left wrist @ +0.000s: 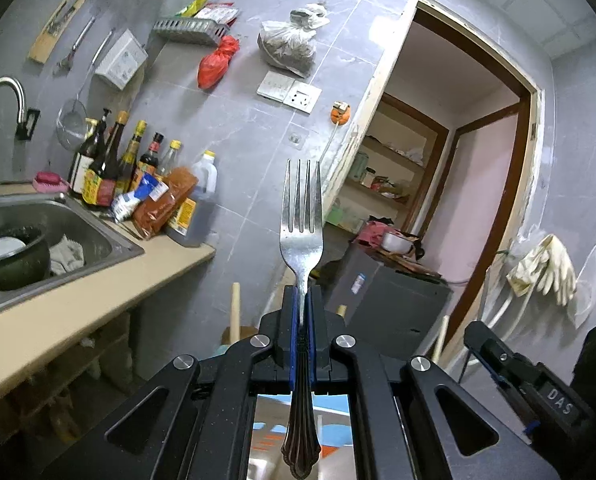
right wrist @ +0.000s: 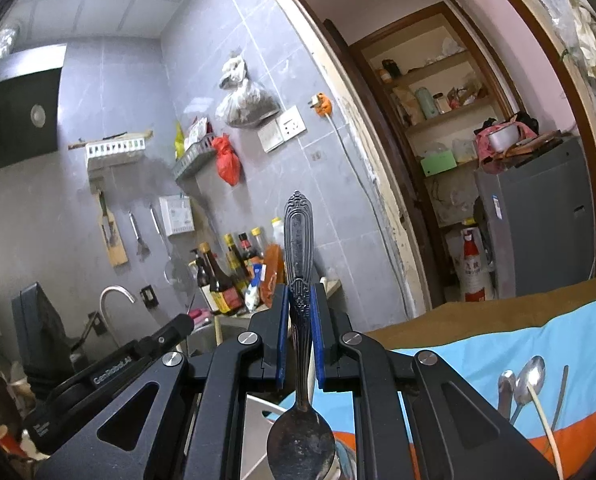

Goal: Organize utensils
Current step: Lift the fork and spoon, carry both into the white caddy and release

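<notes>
My left gripper (left wrist: 301,292) is shut on a silver fork (left wrist: 301,216). The fork's tines point up and away, and its ornate handle runs back under the gripper. My right gripper (right wrist: 300,292) is shut on a silver spoon (right wrist: 298,248). The spoon's patterned handle points up and its bowl hangs below, near the camera. Both are held in the air, aimed at the kitchen wall. Several more utensils (right wrist: 529,384) lie on a blue and orange cloth (right wrist: 477,352) at the lower right of the right wrist view. The other gripper's body (left wrist: 537,384) shows at the left view's lower right.
A steel sink (left wrist: 78,224) with a dark pot (left wrist: 10,260) sits at the left, beside sauce bottles (left wrist: 114,168) on the beige counter (left wrist: 58,320). A doorway (left wrist: 457,184) opens to shelves and a grey appliance (left wrist: 385,296). Bags hang on the tiled wall (left wrist: 286,44).
</notes>
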A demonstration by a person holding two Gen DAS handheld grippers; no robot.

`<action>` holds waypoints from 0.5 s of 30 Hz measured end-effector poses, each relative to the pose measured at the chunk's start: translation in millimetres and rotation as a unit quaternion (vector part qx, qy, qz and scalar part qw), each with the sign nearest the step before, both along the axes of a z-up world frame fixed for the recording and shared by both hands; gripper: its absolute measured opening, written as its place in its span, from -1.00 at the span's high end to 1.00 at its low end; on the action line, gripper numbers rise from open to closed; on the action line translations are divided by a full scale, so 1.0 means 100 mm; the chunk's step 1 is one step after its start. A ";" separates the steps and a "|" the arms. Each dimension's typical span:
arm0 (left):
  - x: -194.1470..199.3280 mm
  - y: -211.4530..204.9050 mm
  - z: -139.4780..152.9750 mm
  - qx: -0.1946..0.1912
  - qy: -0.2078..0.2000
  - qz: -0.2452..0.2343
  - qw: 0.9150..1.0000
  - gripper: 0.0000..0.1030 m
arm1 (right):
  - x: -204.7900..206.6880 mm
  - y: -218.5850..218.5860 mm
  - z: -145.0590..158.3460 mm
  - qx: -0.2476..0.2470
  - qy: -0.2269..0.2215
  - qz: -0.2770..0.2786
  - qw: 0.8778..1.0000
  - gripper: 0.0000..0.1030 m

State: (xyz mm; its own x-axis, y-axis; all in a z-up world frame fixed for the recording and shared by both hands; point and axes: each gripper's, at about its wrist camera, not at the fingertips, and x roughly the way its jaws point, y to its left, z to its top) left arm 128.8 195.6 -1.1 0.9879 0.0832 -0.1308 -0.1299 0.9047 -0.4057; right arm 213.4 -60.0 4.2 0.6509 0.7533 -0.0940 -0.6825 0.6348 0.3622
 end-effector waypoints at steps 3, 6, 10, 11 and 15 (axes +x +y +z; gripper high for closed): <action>0.00 -0.04 -0.05 0.014 -0.001 0.007 1.000 0.96 | -0.03 0.03 -0.04 -0.005 -0.005 0.004 1.000 0.83; -0.02 -0.11 -0.11 0.030 -0.001 0.012 0.999 0.96 | -0.06 0.06 -0.07 -0.015 -0.011 0.006 1.000 0.83; -0.02 -0.14 -0.17 0.041 -0.001 0.020 0.999 0.95 | -0.11 0.11 -0.09 -0.034 -0.020 0.008 0.999 0.83; -0.02 -0.15 -0.19 0.044 0.002 0.021 0.999 0.95 | -0.13 0.13 -0.10 -0.039 -0.021 0.009 0.999 0.83; -0.01 -0.17 -0.23 0.052 0.017 0.019 0.998 0.95 | -0.18 0.14 -0.13 -0.052 -0.020 0.015 0.998 0.81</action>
State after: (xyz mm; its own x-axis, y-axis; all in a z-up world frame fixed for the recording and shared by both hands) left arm 127.5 178.5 -23.9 0.9789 0.1349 -0.1538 -0.1768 0.9359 -0.3046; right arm 195.2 -45.5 -8.5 0.6332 0.7599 -0.1467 -0.7144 0.6468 0.2669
